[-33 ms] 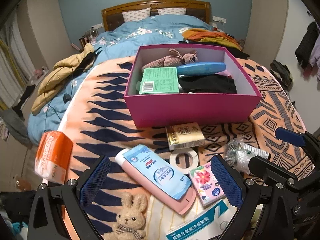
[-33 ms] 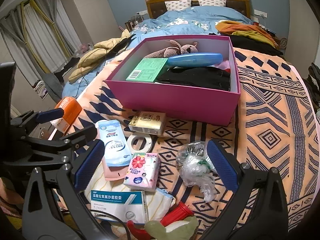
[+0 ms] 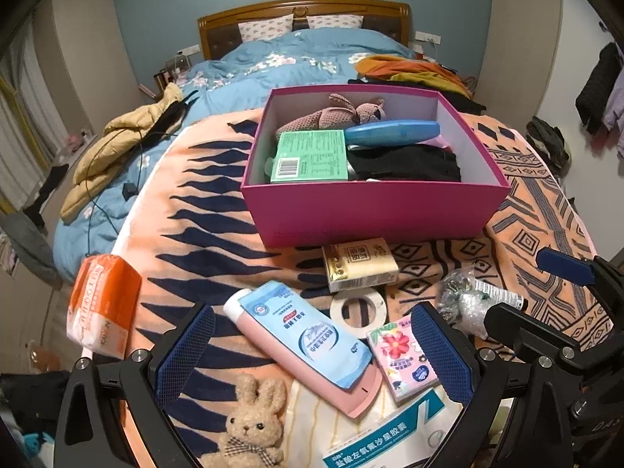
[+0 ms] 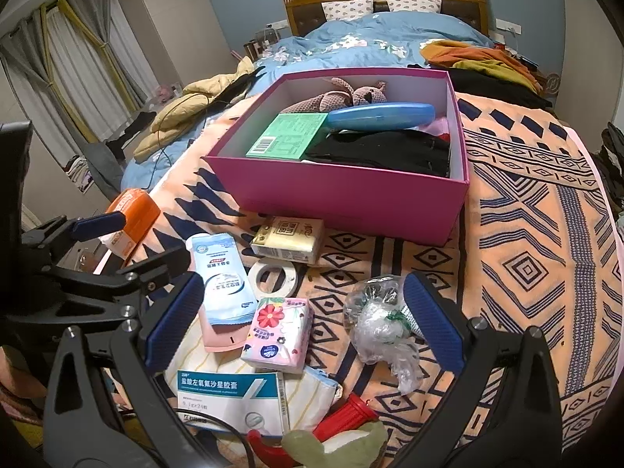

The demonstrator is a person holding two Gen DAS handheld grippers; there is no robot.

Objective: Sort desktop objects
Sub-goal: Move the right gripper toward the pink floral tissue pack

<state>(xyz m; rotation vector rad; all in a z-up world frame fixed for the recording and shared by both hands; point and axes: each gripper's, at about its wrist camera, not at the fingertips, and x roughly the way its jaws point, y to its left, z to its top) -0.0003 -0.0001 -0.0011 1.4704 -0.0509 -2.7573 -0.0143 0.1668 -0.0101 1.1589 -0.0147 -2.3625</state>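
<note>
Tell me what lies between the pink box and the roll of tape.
A yellow tissue pack lies between the pink box and the tape roll, close against the box's front wall and overlapping the roll's far edge. Both wrist views show it.

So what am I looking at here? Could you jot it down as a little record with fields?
Setting: patterned blanket on a bed
Container: pink box, open
In box: knitted toy, green carton, blue case, black cloth
Loose in front: pink bottle, tape ring, tissue pack, plush rabbit
Left hand-held gripper: open, empty
Right hand-held gripper: open, empty
</note>
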